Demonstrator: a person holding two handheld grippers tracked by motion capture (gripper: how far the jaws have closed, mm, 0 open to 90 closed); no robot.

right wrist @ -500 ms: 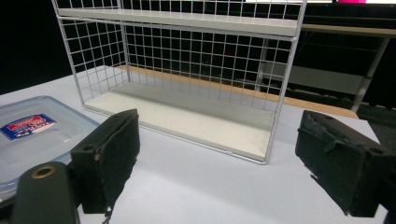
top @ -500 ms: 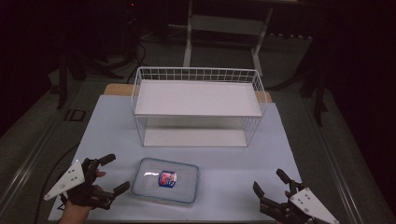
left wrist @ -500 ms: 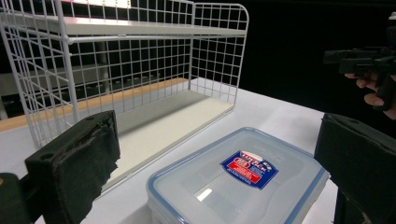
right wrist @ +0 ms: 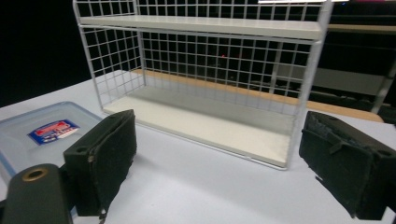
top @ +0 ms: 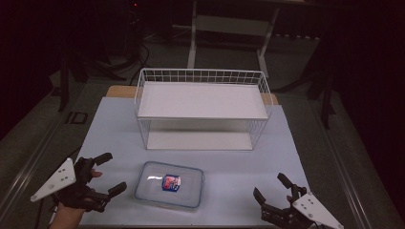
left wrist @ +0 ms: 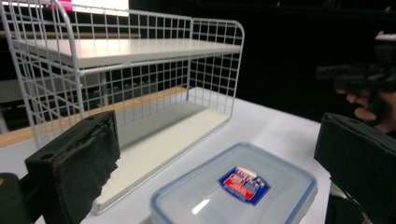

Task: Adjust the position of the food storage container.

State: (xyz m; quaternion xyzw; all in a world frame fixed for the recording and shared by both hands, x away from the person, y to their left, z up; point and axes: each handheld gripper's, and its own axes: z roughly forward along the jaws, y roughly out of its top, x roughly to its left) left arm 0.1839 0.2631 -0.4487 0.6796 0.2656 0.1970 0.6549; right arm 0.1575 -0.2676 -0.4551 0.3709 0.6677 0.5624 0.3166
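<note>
High view: clear plastic container (top: 169,184) with blue-rimmed lid and red-blue label flat on table (top: 248,167), near front edge, in front of white wire shelf rack (top: 203,107), apart from it. Left hand-held gripper (top: 108,172) just beside container's left end, jaws spread wide, nothing between them. Right hand-held gripper (top: 269,187) well apart at right front corner, jaws also spread, empty.

Left gripper view: container (left wrist: 236,191) low between pads (left wrist: 77,168), not touched; rack (left wrist: 126,70) behind.

Right gripper view: container (right wrist: 39,133) off to left, rack (right wrist: 201,79) straight ahead.

Likely step: pick up container for rack. Advice: bring both in level, straddle short ends, close on rim below lid, not on lid top. Lift flat, evenly, no tilt. Slick plastic, likely to slip under one-sided grip. Clear wire front edge before sliding onto lower board.
</note>
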